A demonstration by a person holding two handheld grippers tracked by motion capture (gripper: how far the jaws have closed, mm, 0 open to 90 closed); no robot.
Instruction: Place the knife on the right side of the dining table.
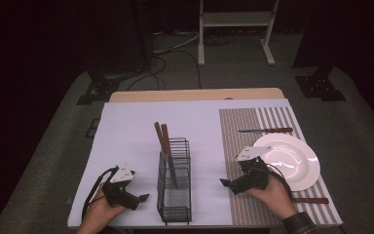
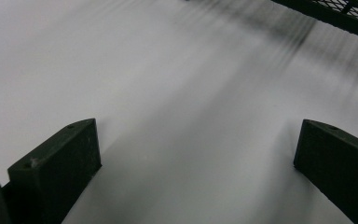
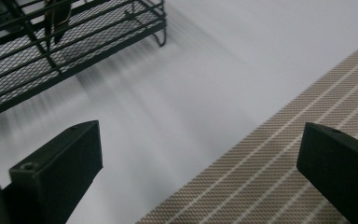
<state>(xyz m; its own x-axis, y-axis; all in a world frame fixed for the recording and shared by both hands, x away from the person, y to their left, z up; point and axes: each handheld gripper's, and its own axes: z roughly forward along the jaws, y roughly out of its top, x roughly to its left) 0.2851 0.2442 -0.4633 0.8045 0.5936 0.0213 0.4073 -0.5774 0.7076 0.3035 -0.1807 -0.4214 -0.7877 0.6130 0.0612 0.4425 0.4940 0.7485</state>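
Both tongs released, gripping nothing: left gripper [image 1: 143, 197] lower left, right gripper [image 1: 222, 182] lower centre-right, flanking black wire-mesh cutlery basket [image 1: 174, 195] holding wooden-handled utensils [image 1: 164, 141], likely staging a pick toward white round plate [image 1: 297, 163].

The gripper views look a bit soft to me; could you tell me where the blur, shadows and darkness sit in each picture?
High view: the table is lit, the room behind it dark. Left gripper view: the wire basket casts smeared, streaky shadows. Right gripper view: the same streaks beside the basket, while the placemat weave stays crisp.
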